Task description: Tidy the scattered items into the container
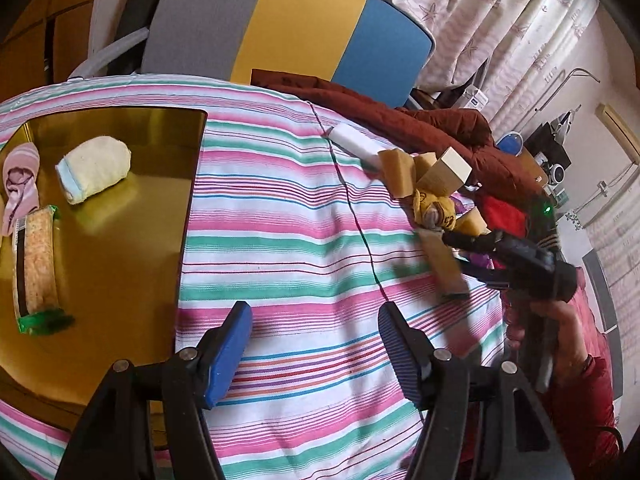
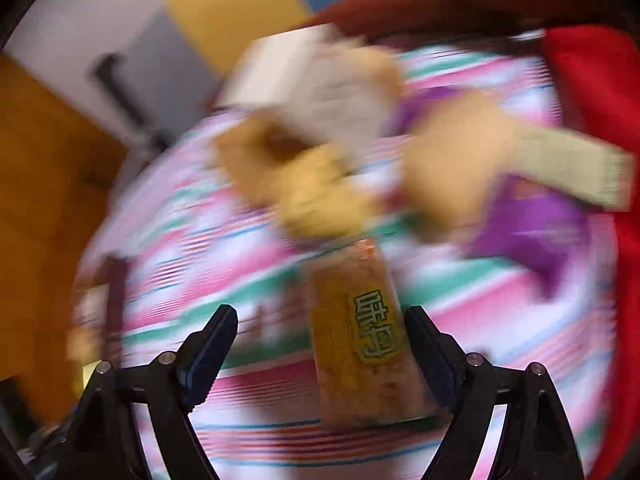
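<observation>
Pale patterned curtains (image 1: 500,20) back the room; a grey, yellow and blue chair (image 1: 288,28) stands behind the table's striped cloth (image 1: 288,216); a gold tray (image 1: 120,240) holds rolled cloth, a sock, a snack bar; a scattered pile (image 1: 432,184) lies near the far edge; left claw (image 1: 314,344) spread, empty; right claw (image 2: 320,356) released, astride an orange snack packet (image 2: 356,344).

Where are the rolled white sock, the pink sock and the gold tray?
rolled white sock (image 1: 94,168), left wrist view, middle of the roll.
pink sock (image 1: 20,184), left wrist view, middle.
gold tray (image 1: 120,240), left wrist view, bare floor.
</observation>
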Motion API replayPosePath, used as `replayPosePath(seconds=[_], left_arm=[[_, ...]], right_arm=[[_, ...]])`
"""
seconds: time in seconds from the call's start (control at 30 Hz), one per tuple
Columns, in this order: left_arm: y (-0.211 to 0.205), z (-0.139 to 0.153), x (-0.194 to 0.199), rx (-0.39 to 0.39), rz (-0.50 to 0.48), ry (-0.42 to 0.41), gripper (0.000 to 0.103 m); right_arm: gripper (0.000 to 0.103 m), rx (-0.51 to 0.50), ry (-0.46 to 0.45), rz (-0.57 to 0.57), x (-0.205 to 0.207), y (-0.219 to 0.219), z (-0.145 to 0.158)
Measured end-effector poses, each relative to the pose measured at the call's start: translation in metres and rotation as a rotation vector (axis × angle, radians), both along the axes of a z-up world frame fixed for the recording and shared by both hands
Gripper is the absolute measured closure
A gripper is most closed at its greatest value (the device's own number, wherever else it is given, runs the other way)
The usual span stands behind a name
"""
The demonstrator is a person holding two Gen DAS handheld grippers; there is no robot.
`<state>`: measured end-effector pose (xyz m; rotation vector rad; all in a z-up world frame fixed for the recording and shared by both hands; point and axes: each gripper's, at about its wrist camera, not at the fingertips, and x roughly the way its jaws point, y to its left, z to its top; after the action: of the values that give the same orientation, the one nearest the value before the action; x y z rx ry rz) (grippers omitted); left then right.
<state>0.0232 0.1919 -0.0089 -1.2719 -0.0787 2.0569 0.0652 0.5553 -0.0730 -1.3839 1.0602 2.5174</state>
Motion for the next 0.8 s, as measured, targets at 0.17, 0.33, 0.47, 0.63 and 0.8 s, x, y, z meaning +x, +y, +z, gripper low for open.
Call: replayPosePath(seconds=[0.17,0.33,0.47,0.63,0.8], left_arm=[[0.008,-0.002,0.003,-0.015,-0.009,0.002,0.037],[0.036,-0.005,0.007,-0.034,-0.060,0.013,0.037],[0.073,-0.009,0.010,-0.060,-0.132,0.038,0.037],[0.127,-0.019,0.014,-0.102,-0.229,0.069,0.037],[0.179,-0.034,0.014,-0.148,-0.316,0.093,0.037]], right_arm=[[0.018,0.108,0.079,0.062,-0.004,-0.016,0.020],[0.018,0.173,0.062,-0.104,0.013,0.013,0.024],[0.022,0.235,0.007,-0.173,0.016,0.024,0.025],[0.022,0.165,0.024,-0.208,0.019,0.035,0.022],[0.022,0.126,0.048,-0.260,0.028,0.047,0.023]])
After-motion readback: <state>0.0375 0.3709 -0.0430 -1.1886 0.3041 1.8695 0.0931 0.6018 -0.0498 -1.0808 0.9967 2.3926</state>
